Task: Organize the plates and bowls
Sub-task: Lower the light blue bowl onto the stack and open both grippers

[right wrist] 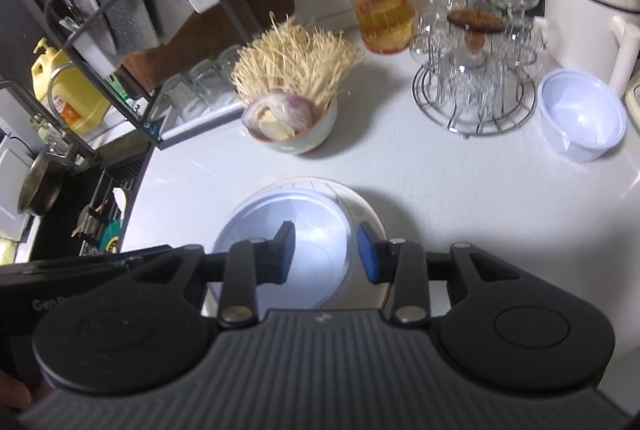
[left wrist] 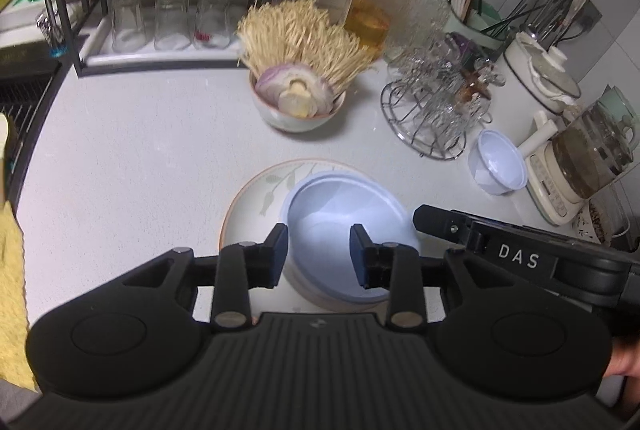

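The left gripper (left wrist: 319, 255) is hovering over the white worktop (left wrist: 140, 134) with its fingers (left wrist: 277, 250) standing apart and gripping nothing. Directly beyond and beneath the gap between them, a pale blue plastic bowl (left wrist: 344, 218) is sitting on a leaf-patterned plate (left wrist: 256, 198); the left finger is overlapping the bowl's left rim in the picture, but whether it is touching cannot be told. To the right of the fingers, the black body of the other gripper is reaching in beside the bowl.

The right gripper (right wrist: 326, 251) is likewise hanging above the same stack, its blue-padded fingers (right wrist: 367, 254) parted and holding nothing. The plastic bowl (right wrist: 280, 230) is lying under and to the left of the gap, and the plate (right wrist: 366, 214) is showing past the right finger.

Further ahead of both pairs of fingers, a ceramic bowl (left wrist: 298, 118) holding onion halves and a bunch of enoki mushrooms is standing well apart from the stack. Ahead and to the right, a second small plastic bowl (right wrist: 582, 118) is resting just beside a wire rack of glasses (right wrist: 474, 82), with a red-lidded jar (right wrist: 378, 2) behind. Ahead and to the left, upturned tumblers (left wrist: 168, 20) are standing in a dish rack.
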A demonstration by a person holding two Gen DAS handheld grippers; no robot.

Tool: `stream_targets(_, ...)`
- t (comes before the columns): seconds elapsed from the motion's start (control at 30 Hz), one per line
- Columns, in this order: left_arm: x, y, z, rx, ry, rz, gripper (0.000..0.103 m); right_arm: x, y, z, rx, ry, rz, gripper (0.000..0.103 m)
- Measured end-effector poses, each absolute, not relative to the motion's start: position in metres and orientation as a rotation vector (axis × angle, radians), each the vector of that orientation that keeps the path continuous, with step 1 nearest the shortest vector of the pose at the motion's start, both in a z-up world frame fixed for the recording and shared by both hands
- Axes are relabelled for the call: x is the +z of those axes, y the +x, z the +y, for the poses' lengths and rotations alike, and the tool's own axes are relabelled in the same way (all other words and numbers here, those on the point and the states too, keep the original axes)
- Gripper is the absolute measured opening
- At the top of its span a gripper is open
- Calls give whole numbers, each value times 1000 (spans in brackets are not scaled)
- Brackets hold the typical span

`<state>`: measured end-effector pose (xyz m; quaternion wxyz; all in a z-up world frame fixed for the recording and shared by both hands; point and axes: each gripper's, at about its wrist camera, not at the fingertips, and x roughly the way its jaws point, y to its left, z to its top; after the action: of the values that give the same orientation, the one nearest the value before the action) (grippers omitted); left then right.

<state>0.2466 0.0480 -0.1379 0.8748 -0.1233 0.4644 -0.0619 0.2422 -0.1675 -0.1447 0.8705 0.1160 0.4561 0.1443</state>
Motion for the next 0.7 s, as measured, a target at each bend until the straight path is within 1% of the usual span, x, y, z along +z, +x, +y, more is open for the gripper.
stream_targets(0.37, -91, 237, 23, -174, -173, 875, 39, -106, 228, -189, 257, 245, 858, 38)
stream_targets(0.7, -76, 238, 7, -220, -138, 827, 39, -91, 218, -207, 205, 243, 788, 38)
